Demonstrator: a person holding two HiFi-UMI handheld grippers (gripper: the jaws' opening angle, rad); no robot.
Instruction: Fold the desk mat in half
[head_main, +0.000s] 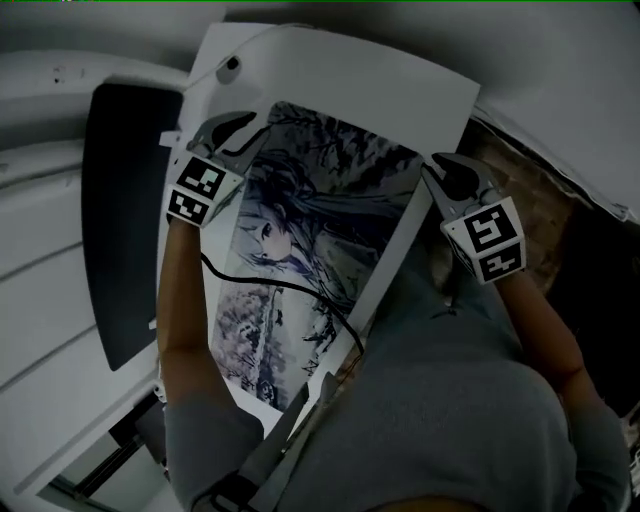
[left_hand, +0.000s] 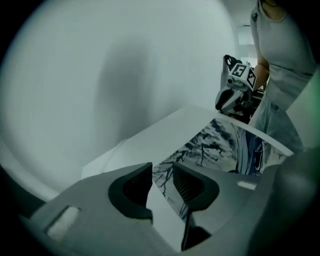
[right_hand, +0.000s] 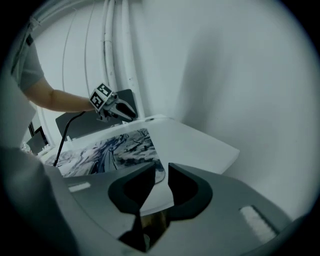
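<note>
Now, spread flat on the white table (head_main: 400, 95), printed side up: the desk mat (head_main: 320, 230), unfolded, with an ink-style drawing over most of its face and a white margin along the right edge. Across its near half, a thin black cable (head_main: 300, 293). At the mat's far left corner, the left tongs (head_main: 235, 135), tilted downward and parted with a clear gap. In that gap, the mat's corner, seemingly unpinched, though hard to judge whether a pad brushes it. At the far right corner, by the table's edge, the right tongs (head_main: 452, 172), likewise pointing down and parted more narrowly. Between their tips, the mat's white border, with no pad pressing on it. Beside the table on the left, a dark panel (head_main: 120, 220). Close to the camera, a grey shirt (head_main: 470, 400) and two bare forearms reaching out to the tongs.
</note>
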